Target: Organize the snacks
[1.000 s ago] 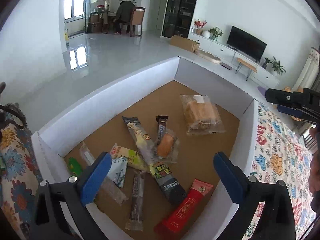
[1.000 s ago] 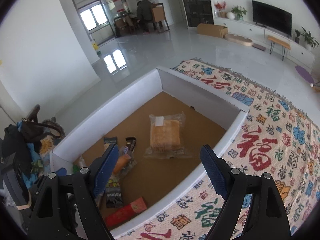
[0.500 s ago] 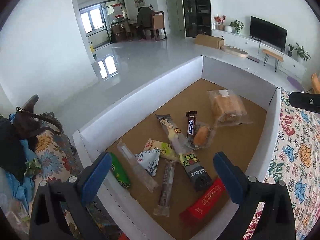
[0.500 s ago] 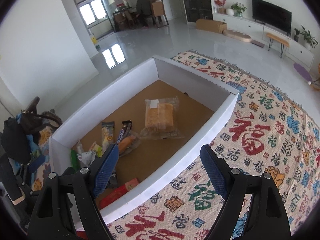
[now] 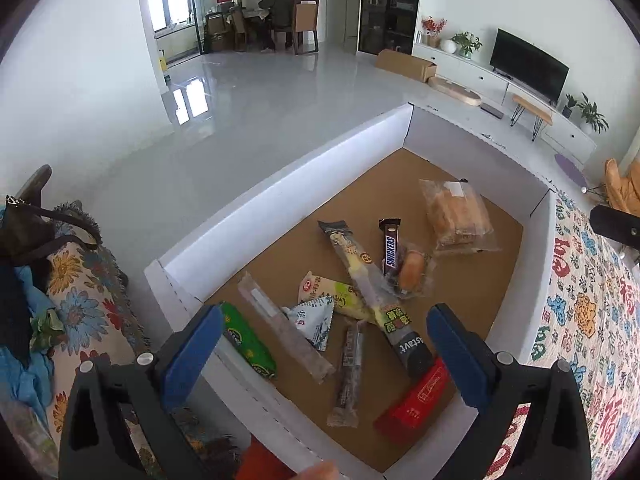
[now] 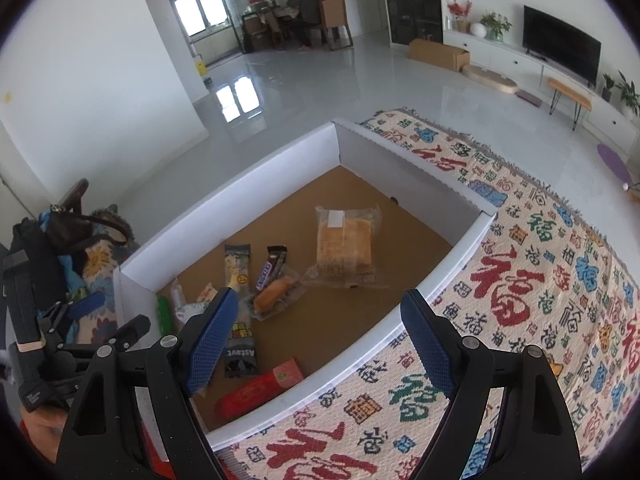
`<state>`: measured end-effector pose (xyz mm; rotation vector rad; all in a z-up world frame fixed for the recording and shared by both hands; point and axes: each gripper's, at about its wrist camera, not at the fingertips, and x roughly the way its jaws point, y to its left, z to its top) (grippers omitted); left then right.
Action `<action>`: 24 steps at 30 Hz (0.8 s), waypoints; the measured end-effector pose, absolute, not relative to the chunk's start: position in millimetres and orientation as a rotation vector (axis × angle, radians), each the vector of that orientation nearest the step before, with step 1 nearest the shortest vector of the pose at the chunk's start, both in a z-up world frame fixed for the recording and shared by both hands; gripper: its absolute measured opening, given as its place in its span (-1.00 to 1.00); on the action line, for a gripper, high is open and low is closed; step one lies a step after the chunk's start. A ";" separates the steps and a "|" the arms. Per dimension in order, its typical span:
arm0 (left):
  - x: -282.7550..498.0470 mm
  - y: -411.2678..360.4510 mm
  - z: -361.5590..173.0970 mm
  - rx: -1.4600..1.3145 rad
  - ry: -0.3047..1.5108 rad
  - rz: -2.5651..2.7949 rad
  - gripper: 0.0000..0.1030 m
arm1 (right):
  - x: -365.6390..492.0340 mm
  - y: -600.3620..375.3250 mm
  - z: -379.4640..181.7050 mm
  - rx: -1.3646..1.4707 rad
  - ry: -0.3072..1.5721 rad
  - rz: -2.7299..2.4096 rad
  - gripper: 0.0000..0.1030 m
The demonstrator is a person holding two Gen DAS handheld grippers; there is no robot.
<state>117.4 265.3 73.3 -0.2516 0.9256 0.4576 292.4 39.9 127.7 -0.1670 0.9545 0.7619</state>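
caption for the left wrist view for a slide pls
Open left hand-held gripper hovering above a white cardboard box of mixed snacks, including a Snickers bar and bagged bread.

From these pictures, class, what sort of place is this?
Most likely a home living room: a TV on a low cabinet, potted plants, and a dining table behind.

SNICKERS on the brown bar wrapper (image 5: 391, 249), box centre. "Astavt"-like word on the dark wrapper (image 5: 410, 347) toward 5 o'clock. Cloth (image 6: 532, 300) at 3 o'clock: repeated 福.
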 end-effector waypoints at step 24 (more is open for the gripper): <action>105.7 255.6 65.3 -0.174 0.895 0.537 0.99 | 266.5 65.3 110.6 -0.300 0.965 0.797 0.67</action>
